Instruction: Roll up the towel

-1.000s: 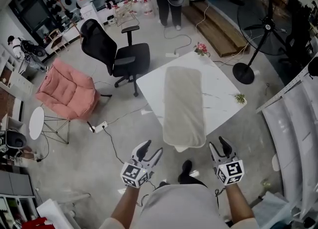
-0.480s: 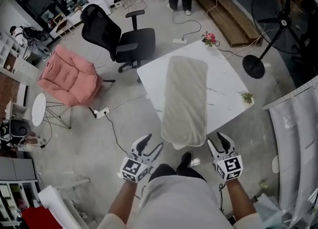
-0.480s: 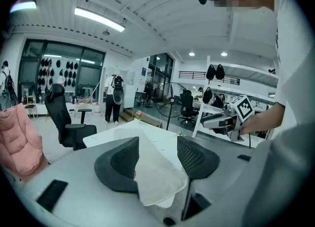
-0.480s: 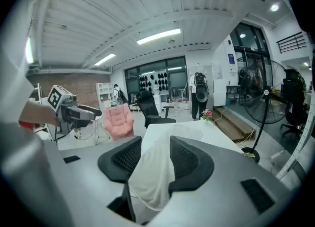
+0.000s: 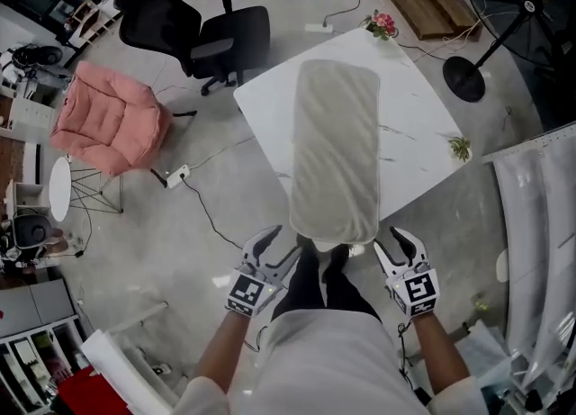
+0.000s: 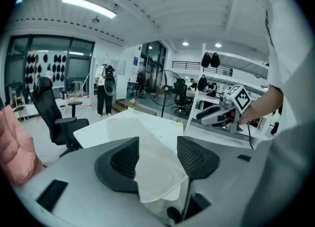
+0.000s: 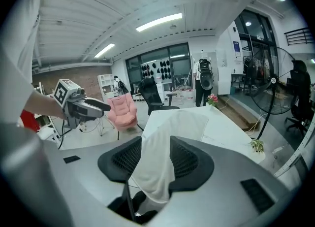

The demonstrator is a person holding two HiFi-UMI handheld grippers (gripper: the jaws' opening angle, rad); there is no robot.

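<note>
Towel: the pale towel (image 5: 335, 148) lies flat and unrolled, running far to near along the white tabletop (image 5: 414, 114); its near end droops over the near edge.
Left tool (image 5: 274, 249): jaws apart, gripping nothing; just near and left of the drooping end, not touching it.
Right tool (image 5: 393, 248): jaws apart, empty; just near and right of that end.
Between the tools: the person's dark legs (image 5: 310, 280), below the towel's end.
On the tabletop: pink flowers (image 5: 382, 24) at the far corner, small plant (image 5: 461, 148) at the right corner, both apart from the towel.
Floor, left: black office chair (image 5: 193, 31), pink armchair (image 5: 103, 121), power strip (image 5: 177, 175).
Floor, far right: fan base (image 5: 463, 78).
</note>
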